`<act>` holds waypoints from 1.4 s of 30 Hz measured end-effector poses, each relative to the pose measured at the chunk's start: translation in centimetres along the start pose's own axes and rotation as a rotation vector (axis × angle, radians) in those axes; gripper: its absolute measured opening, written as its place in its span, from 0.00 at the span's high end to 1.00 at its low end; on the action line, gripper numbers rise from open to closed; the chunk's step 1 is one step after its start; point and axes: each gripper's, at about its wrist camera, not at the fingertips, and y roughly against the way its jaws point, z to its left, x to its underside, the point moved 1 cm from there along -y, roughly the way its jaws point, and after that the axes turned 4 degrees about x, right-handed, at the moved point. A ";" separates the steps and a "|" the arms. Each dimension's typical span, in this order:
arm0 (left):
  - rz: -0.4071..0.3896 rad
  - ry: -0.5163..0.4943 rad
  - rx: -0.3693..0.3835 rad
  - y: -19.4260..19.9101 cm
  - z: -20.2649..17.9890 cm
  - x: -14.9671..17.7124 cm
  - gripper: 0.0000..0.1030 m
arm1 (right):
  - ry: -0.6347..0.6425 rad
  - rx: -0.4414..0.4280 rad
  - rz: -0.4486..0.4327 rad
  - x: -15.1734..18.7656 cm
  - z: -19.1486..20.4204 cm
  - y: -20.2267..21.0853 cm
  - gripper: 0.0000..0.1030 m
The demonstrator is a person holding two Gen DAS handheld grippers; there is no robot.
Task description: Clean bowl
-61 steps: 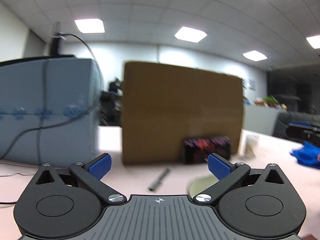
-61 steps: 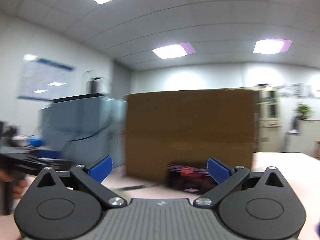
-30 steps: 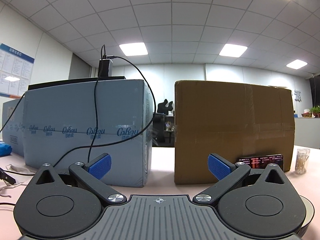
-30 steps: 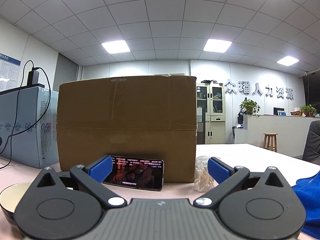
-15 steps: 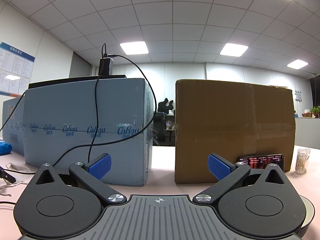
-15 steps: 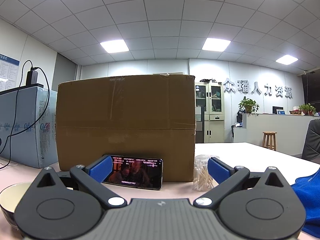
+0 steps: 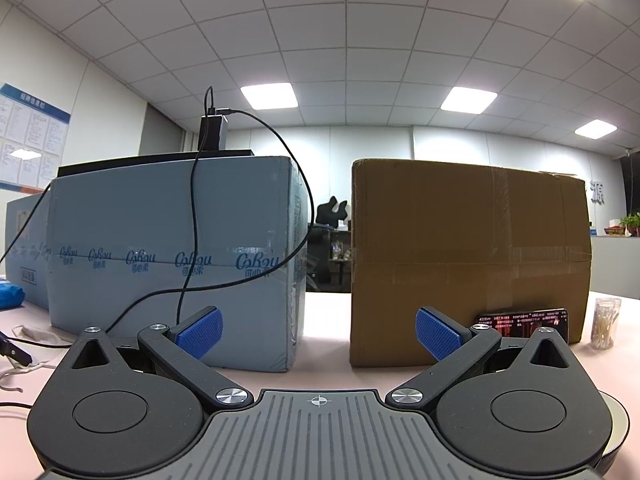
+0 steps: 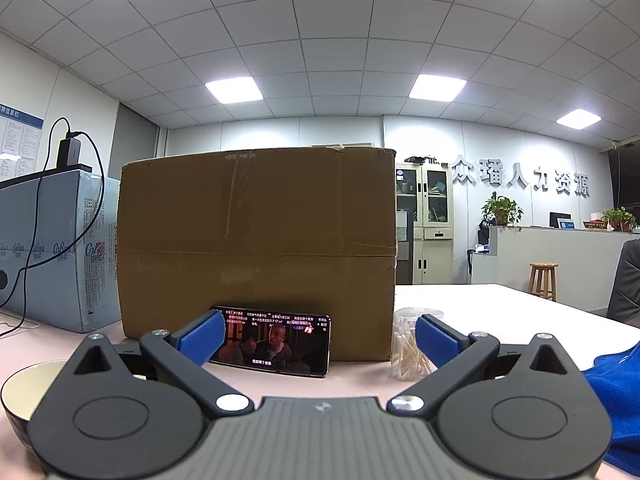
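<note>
On the bench [image 8: 460, 304] two boxes stand side by side with a gap between them: the printed box [image 7: 172, 264] on the left, the cardboard box [image 8: 256, 252] on the right. A phone [image 8: 276, 346] leans on its long side against the front of the cardboard box, with a jar of cotton swabs [image 8: 412, 346] just to its right. The bowl [image 8: 24, 392] sits nearer, to the left (partly hidden), and a cloth [image 8: 616, 396] lies far right.

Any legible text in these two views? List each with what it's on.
"CoRou", repeated in a row: blue box, front face; the small characters under each are unreadable.
"众瑶人力资源": raised letters on the back wall.
Phone leaning on the brown box: on-screen captions too small to read.
Wall poster: text too small to read.
Small label on the far blue box: blurred.
</note>
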 end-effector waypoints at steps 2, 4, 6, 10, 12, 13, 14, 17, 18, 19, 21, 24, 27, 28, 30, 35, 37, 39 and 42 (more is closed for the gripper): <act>0.002 0.002 -0.003 0.0 0.0 0.0 0.00 | 0.003 0.000 -0.001 0.0 0.0 0.0 0.00; 0.002 0.002 -0.004 0.0 0.1 0.0 0.00 | 0.006 -0.002 -0.001 0.0 0.1 -0.1 0.00; 0.001 0.003 -0.005 0.0 0.1 0.0 0.00 | 0.007 -0.001 -0.001 0.0 0.1 0.0 0.00; 0.001 0.004 -0.006 0.2 0.1 0.0 0.00 | 0.008 -0.001 -0.001 0.0 0.2 0.0 0.00; 0.001 0.004 -0.005 0.2 0.2 0.0 0.00 | 0.009 -0.001 -0.001 0.0 0.2 0.0 0.00; 0.001 0.004 -0.005 0.2 0.2 0.0 0.00 | 0.010 -0.002 -0.001 0.0 0.2 0.0 0.00; 0.001 0.004 -0.005 0.2 0.2 0.0 0.00 | 0.011 -0.002 0.000 0.0 0.3 0.0 0.00; 0.000 0.003 -0.006 0.2 0.2 0.0 0.00 | 0.015 -0.003 0.000 0.0 0.3 0.0 0.00; 0.000 0.003 -0.006 0.1 0.2 0.0 0.00 | 0.016 -0.004 0.001 0.0 0.3 0.0 0.00; 0.000 0.004 -0.007 0.1 0.2 0.0 0.00 | 0.017 -0.006 0.001 0.0 0.4 0.0 0.00; 0.001 0.004 -0.007 0.1 0.2 0.0 0.00 | 0.018 -0.007 0.003 0.0 0.3 0.0 0.00; -0.002 0.003 0.001 0.1 0.2 -0.1 0.00 | 0.018 -0.009 0.004 0.0 0.3 -0.1 0.00; -0.005 0.000 0.009 0.2 0.1 -0.1 0.00 | 0.018 -0.012 0.008 0.0 0.3 -0.2 0.00; -0.005 0.001 0.010 0.1 0.1 -0.1 0.00 | 0.018 -0.013 0.009 0.0 0.3 -0.2 0.00; -0.004 0.003 0.010 0.1 0.2 -0.1 0.00 | 0.018 -0.014 0.010 0.0 0.3 -0.2 0.00; -0.002 0.004 0.021 0.0 0.1 -0.1 0.00 | 0.020 -0.018 0.011 0.1 0.3 -0.1 0.00; -0.002 0.003 0.024 0.0 0.1 -0.1 0.00 | 0.020 -0.019 0.012 0.1 0.4 -0.2 0.00; 0.000 0.004 0.024 0.0 0.1 -0.1 0.00 | 0.019 -0.020 0.013 0.1 0.3 -0.2 0.00; 0.002 0.005 0.026 -0.1 0.1 -0.1 0.00 | 0.018 -0.021 0.015 0.1 0.3 -0.2 0.00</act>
